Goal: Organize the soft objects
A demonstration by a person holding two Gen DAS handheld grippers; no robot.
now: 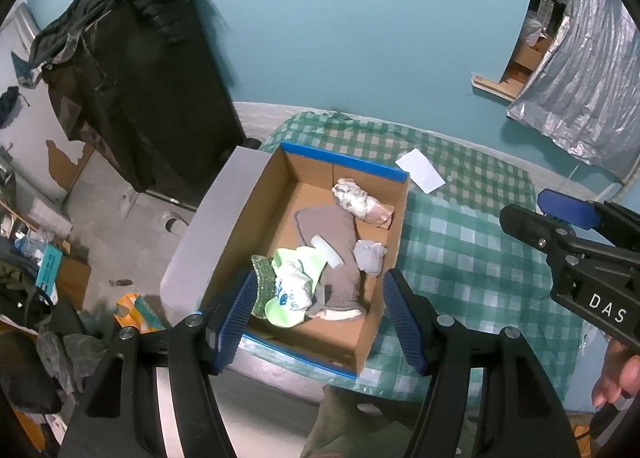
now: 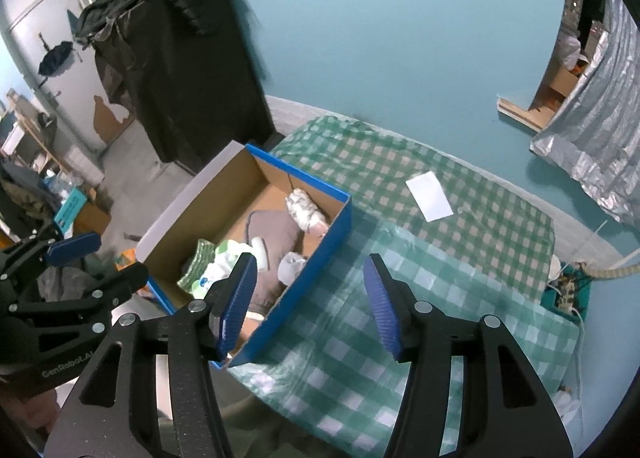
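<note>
An open cardboard box with blue rim (image 1: 344,164) (image 2: 340,218) stands on the green checked cloth. Inside lie several soft things: a brown cloth (image 1: 332,230) (image 2: 276,234), a pale patterned roll (image 1: 360,200) (image 2: 304,210), a small grey sock (image 1: 370,254) (image 2: 290,266), a light green and white cloth (image 1: 294,290) and a green sponge-like piece (image 1: 262,278) (image 2: 198,264). My left gripper (image 1: 318,310) is open and empty, above the box's near end. My right gripper (image 2: 310,294) is open and empty, above the cloth just right of the box. It also shows in the left wrist view (image 1: 568,234).
A white paper (image 1: 420,170) (image 2: 430,196) lies on the checked cloth (image 1: 472,258) (image 2: 400,258) beyond the box. A dark cabinet draped with black clothes (image 1: 132,70) (image 2: 184,58) stands at the left. Floor clutter lies at the left. A silver foil sheet (image 1: 580,70) hangs at the right.
</note>
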